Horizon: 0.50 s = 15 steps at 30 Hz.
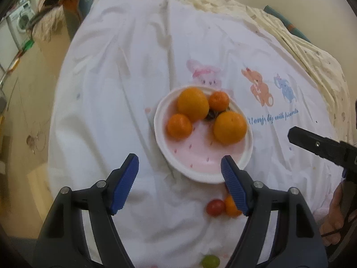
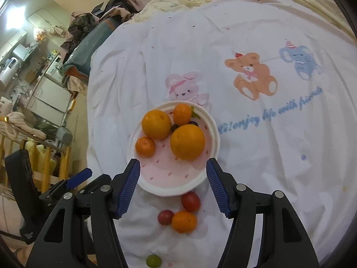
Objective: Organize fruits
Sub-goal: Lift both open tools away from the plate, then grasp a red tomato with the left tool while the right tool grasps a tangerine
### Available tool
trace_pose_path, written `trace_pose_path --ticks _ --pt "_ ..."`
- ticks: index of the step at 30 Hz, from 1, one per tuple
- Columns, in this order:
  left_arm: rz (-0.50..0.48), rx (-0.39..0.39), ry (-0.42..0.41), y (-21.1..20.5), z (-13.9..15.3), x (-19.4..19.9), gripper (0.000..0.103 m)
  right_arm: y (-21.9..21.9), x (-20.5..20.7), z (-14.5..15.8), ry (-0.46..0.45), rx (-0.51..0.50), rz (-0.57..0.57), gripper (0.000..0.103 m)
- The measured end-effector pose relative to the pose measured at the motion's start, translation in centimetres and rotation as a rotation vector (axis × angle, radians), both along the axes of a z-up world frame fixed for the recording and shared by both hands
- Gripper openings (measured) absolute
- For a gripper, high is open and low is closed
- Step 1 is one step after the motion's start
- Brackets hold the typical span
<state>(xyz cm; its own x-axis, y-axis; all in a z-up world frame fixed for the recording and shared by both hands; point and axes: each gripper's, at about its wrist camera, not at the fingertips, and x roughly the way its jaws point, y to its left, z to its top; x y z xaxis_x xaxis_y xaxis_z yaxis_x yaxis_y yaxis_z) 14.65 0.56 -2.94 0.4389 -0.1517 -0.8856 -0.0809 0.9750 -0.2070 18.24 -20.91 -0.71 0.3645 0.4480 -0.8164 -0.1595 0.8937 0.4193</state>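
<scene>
Plate [image 2: 214, 131]: one. Large oranges [image 2: 187, 141]: two. Small oranges [image 2: 145, 146]: three. Red tomatoes [image 2: 190, 201]: two. Green grape [image 2: 153, 260]: one.

fruit mostly plated, some loose
plate [image 2: 210, 131] ahead of right gripper [image 2: 173, 186] holds four oranges [image 2: 187, 141]; loose tomatoes [image 2: 190, 201], small orange, grape lie between its jaws.

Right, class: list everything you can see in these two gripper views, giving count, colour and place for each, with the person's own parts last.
plate: one, white rim, pink inside, on the sheet
large oranges: two, orange, on the plate
small mandarins: two, deep orange, on the plate
dark small fruits: about two, hard to identify, between the oranges
red tomatoes: two, on the sheet below the plate
small orange fruit: one, beside the tomatoes
green grape: one, nearest the camera
sheet: one, white, cartoon animals
left gripper: open, empty
right gripper: open, empty
hand: one, at the right gripper
</scene>
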Motion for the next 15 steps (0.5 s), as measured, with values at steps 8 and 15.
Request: trace_pose_path --ticks 8,15 --pt "0.017 0.002 0.006 0.2 -0.4 -1.9 0.073 -1.1 -3.2 -1.3 0.041 0.020 -0.042 0.065" --pt "0.041 0.010 0.036 0.7 -1.7 -2.2 0.073 -2.9 -4.8 -2.9 0.065 -0.024 -0.118 0.069"
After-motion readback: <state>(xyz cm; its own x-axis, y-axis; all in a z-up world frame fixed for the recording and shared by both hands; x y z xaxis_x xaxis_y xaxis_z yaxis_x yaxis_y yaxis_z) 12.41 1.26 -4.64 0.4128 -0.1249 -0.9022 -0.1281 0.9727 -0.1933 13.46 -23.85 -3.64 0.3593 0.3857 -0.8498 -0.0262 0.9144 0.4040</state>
